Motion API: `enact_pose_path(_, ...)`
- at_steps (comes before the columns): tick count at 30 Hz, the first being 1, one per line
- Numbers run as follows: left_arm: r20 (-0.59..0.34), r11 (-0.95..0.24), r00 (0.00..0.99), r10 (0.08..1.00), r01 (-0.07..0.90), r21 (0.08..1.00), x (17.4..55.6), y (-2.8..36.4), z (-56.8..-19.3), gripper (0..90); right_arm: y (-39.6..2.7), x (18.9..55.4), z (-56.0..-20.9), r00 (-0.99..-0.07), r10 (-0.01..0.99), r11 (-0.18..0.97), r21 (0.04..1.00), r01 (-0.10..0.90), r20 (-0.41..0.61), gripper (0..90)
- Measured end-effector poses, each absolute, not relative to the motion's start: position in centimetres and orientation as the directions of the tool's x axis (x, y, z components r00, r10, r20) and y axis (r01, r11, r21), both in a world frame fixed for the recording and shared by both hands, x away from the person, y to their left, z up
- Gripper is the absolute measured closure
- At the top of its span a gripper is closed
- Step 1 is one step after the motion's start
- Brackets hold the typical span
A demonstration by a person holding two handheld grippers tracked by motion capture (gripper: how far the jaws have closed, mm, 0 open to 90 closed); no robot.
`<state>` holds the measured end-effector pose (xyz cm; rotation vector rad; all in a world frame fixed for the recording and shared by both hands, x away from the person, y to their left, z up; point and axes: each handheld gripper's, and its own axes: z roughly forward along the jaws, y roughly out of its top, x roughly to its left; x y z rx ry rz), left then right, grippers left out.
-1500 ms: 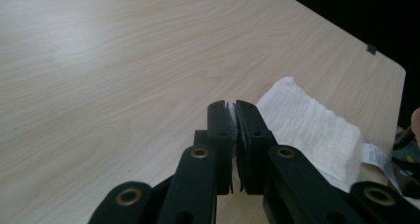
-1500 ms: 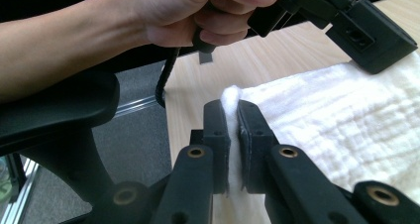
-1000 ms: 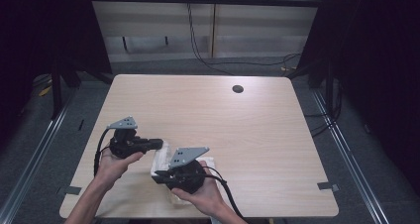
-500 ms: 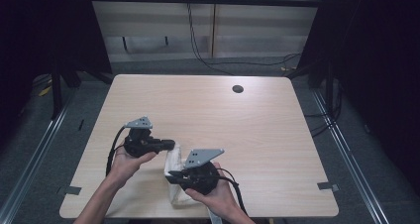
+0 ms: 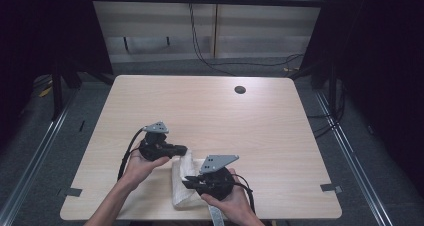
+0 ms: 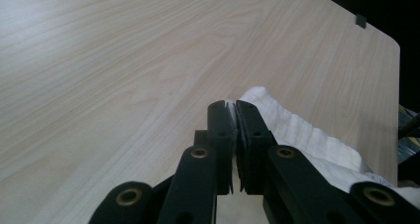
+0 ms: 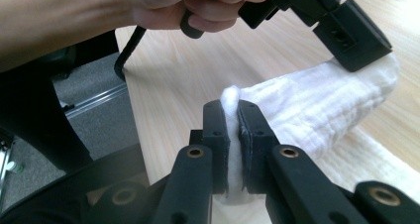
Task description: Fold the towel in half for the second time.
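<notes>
White cloth (image 5: 183, 185) on wooden table (image 5: 260, 131)

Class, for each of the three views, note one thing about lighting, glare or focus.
High view: the table is evenly lit, its surroundings fall into darkness. Left gripper view: pale glare washes the wood at upper left; the white cloth stays sharp. Right gripper view: the hand above looks soft and bright, and the cloth's far end is overexposed.

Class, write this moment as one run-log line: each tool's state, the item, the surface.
left tool: shut on white cloth | right tool: shut on white cloth | cloth: partly resting on wooden table
</notes>
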<state>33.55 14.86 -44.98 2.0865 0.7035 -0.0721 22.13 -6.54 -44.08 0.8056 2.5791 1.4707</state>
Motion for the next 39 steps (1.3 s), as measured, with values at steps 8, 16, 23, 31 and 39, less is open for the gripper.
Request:
enact_pose_path(8, -0.314, -0.444, 0.836, 0.449, 0.514, 0.734, 33.6, 13.6, -45.8, 86.1, -7.5, 21.8, -45.2, -0.852, 0.484, 0.407, 0.809, 0.423, 0.202, 83.5)
enact_pose_path(16, -0.327, -0.467, 0.833, 0.446, 0.528, 0.709, 33.9, 12.4, -46.8, 85.9, -8.7, 21.8, -46.3, -0.837, 0.502, 0.426, 0.780, 0.459, 0.219, 83.0)
enact_pose_path(23, -0.337, -0.487, 0.830, 0.445, 0.540, 0.686, 34.1, 11.4, -48.0, 84.5, -9.8, 21.9, -47.4, -0.824, 0.520, 0.446, 0.752, 0.486, 0.224, 80.8)
enact_pose_path(31, -0.369, -0.469, 0.818, 0.441, 0.561, 0.682, 34.1, 10.8, -48.7, 82.3, -10.6, 21.8, -48.6, -0.808, 0.550, 0.476, 0.717, 0.510, 0.209, 76.3)
enact_pose_path(39, -0.387, -0.441, 0.818, 0.425, 0.561, 0.701, 34.1, 10.2, -48.4, 77.5, -11.0, 21.4, -48.5, -0.811, 0.552, 0.479, 0.721, 0.501, 0.197, 68.6)
